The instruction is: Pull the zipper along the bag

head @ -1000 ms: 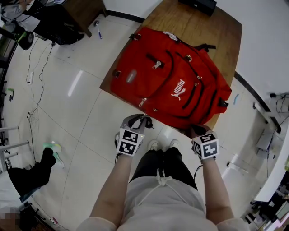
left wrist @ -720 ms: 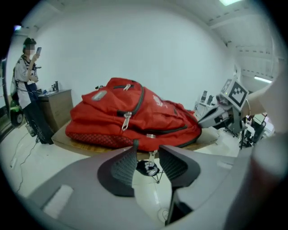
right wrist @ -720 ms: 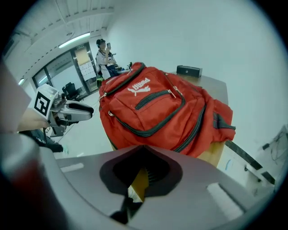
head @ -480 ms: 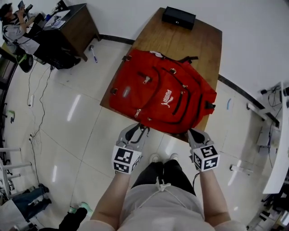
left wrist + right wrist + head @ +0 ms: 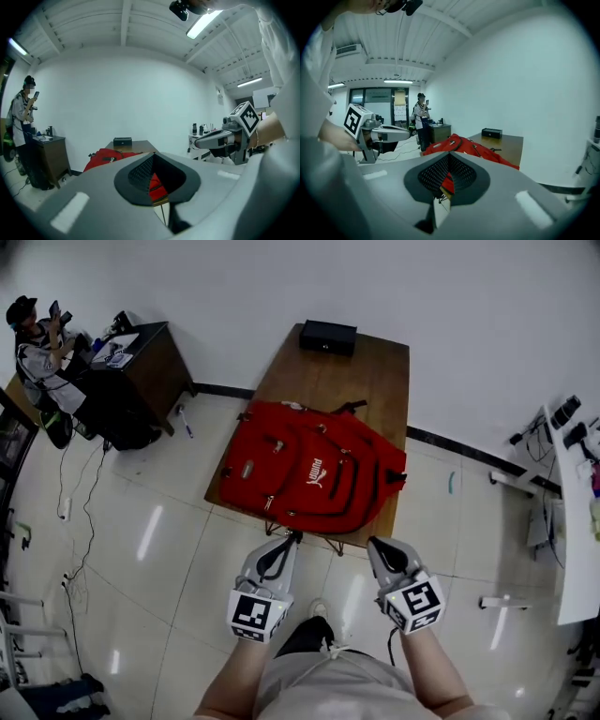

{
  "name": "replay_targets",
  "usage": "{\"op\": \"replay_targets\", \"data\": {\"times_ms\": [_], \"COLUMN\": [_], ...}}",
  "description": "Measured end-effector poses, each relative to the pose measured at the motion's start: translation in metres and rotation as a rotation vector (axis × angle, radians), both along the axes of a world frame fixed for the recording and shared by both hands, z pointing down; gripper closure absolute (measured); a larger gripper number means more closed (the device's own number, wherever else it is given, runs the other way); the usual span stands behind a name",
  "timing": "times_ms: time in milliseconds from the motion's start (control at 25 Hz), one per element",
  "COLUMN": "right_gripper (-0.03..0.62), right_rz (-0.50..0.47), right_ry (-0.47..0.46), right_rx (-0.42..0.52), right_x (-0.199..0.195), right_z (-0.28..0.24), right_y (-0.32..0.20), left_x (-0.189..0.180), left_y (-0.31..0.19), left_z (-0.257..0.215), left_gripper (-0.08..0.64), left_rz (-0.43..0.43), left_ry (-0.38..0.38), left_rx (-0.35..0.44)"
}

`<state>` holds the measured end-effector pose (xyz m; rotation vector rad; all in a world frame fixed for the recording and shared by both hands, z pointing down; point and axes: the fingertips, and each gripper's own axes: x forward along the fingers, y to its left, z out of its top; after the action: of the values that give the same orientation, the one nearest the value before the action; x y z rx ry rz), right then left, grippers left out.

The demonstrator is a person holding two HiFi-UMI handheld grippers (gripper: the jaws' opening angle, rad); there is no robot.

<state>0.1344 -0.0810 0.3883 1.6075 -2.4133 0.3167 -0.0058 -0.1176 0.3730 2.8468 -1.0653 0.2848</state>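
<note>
The red Puma backpack (image 5: 314, 474) lies flat on a brown wooden desk (image 5: 367, 376), front side up, its white logo toward the middle and its dark zipper lines curving across the pockets. It covers the near half of the desk and reaches right to the near edge. A small metal zipper pull (image 5: 278, 444) shows on the upper front pocket; the other pulls are too small to sort out. On the far end of the desk, against the white wall, sits a flat black box (image 5: 328, 337), well apart from the backpack.

Neither pair of tongs touches the backpack. The left tongs (image 5: 289, 542) hang over the floor just short of the desk's near edge, their jaws closing hard together with the tips meeting and nothing between them. The right tongs (image 5: 376, 546) hang beside them at about the same height, also short of the desk, clenched with the tips together and empty. Both point toward the backpack, and in each gripper view the red fabric shows only in the background, through the gap behind the shut tips.

The floor (image 5: 141, 549) is pale glossy tile. To the left stands a second, darker desk (image 5: 150, 367) with papers on it, and a person (image 5: 37, 343) in a dark cap stands beside it.
</note>
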Motion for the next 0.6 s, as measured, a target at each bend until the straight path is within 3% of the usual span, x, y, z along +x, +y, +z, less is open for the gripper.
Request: {"op": "replay_targets", "data": {"times_ms": [320, 600], "right_gripper": [0.586, 0.586], "right_rz": [-0.027, 0.000], "right_ry": [-0.046, -0.027], "right_rx": [0.027, 0.030], "right_x": [-0.032, -0.068], "right_z": [-0.013, -0.016], "right_y": [0.102, 0.165], "left_x": [-0.019, -0.062], "left_y": [0.112, 0.168], "left_z": [-0.010, -0.029], "left_gripper": [0.552, 0.552], "left_rz": [0.028, 0.031], "left_ry": [0.061, 0.049], "left_rx": [-0.049, -0.004]}}
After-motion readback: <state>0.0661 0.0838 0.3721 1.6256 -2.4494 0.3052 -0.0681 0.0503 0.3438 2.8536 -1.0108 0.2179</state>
